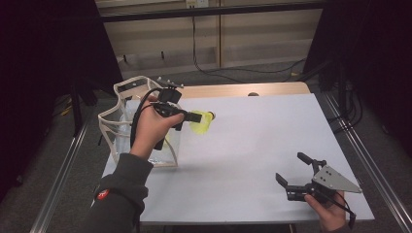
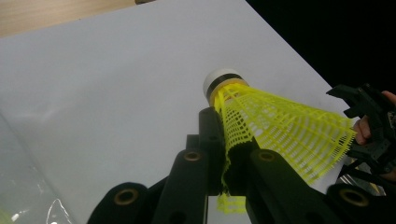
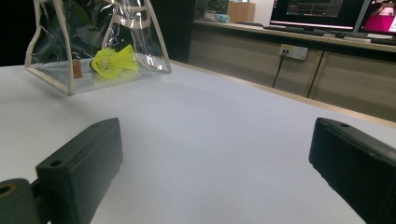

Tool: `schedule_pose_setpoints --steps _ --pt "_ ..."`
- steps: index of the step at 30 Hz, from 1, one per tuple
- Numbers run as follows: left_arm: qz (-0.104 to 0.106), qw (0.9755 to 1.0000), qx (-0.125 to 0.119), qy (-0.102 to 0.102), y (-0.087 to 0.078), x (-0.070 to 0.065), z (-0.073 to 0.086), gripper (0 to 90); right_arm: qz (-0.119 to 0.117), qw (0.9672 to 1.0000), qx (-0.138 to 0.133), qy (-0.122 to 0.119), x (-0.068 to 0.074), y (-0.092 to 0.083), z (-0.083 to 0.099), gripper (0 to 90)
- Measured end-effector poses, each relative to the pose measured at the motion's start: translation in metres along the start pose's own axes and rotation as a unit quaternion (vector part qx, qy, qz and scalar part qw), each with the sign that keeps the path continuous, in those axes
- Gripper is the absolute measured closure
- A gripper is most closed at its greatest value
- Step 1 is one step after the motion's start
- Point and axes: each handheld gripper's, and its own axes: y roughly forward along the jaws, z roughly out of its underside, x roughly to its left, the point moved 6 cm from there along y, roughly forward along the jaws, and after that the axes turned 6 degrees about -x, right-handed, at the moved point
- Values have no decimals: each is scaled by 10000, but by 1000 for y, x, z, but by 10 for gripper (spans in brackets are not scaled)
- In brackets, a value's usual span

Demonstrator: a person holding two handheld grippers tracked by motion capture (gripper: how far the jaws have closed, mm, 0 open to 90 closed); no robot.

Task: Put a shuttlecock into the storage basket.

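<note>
Two grippers show in the high view. We see the left hand (image 1: 151,127) raised above the table's (image 1: 252,145) left side, forearm coming up from the bottom in a grey sleeve (image 1: 119,194), wrist bent so the left gripper (image 1: 194,117) points level toward the right. Its jaws are clamped on a yellow shuttlecock (image 1: 203,122), held in the air just right of the clear bag (image 1: 138,127), which stands at the table's left edge. The right hand (image 1: 330,213) sits low at the near right corner, its right gripper (image 1: 291,172) resting on or just over the white surface and pointing left and away, jaws spread with nothing between them, grey plate on top.

Left gripper view: we look along the two black jaws, pressed together on the net skirt of the shuttlecock (image 2: 280,126). The skirt is pinched and creased between them; the white cap with its dark band points up and away, the wide end fans right. White table (image 2: 102,93) below, a corner of the bag (image 2: 23,186) at bottom left, the right gripper (image 2: 369,126) far off at the right edge.

Right gripper view: both jaws stand wide apart at the bottom corners, bare table (image 3: 210,140) between. We see the bag (image 3: 98,42) well apart at upper left, standing upright, with a second yellow shuttlecock (image 3: 114,61) lying inside on its floor. Cabinets (image 3: 299,65) and screens (image 3: 336,14) behind.
</note>
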Motion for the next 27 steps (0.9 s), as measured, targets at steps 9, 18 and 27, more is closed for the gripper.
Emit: schedule_pose_setpoints --steps 9,18,27 --pt "-71 10000 -11 -29 -9 4 -4 885 -9 10000 -2 -26 0 0 0 27" --pt "-143 9999 -59 -19 -18 7 -9 884 -11 10000 -3 -28 0 0 0 27" --pt "-213 9997 -86 -46 -29 10 -15 884 3 10000 3 -23 0 0 0 27"
